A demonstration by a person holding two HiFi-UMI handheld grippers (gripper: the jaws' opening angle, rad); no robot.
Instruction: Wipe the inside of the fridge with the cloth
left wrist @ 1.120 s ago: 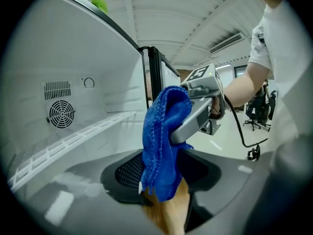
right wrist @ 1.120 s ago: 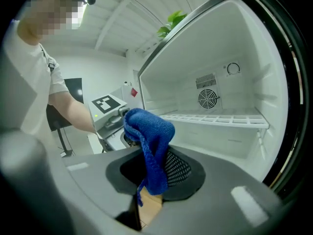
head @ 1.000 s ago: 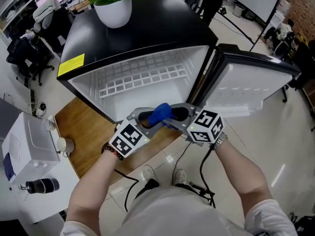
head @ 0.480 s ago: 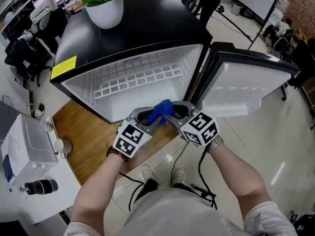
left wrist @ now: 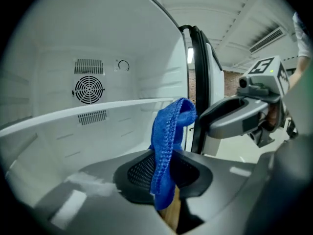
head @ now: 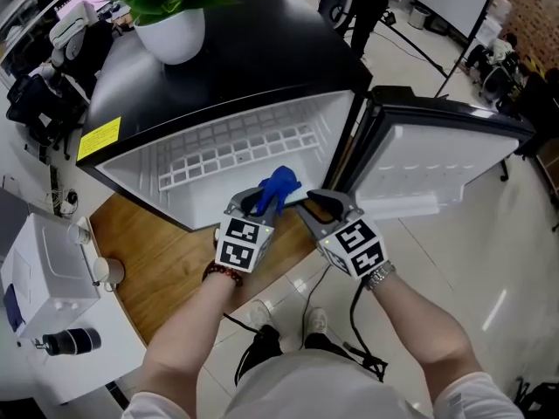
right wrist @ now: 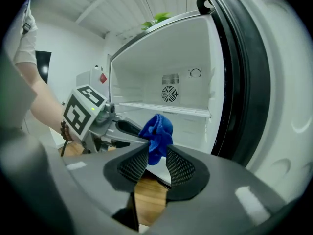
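The fridge (head: 262,68) fills the upper middle of the head view, its door (head: 437,155) swung wide toward the right of the frame so that the white interior and its wire shelf (head: 236,147) lie exposed for wiping. Both claws sit low at the centre of the frame, just in front of the open compartment and aimed into it. The left claw (head: 255,202) is clenched on the blue cloth (head: 279,187): its jaws have just been closing, and its own view shows the fabric pinched between the two mesh pads, one end hanging below them and the rest standing above in a folded bunch, which leaves a free wad to press against a wall. The right claw (head: 321,206), just beside it toward the right of the frame, is released; its jaws have just been opening and grip nothing, the cloth only showing through their gap from beyond. This reads as a handover, so that one claw does the wiping. The cloth sits at the compartment's front lip, apparently not yet touching any inner surface
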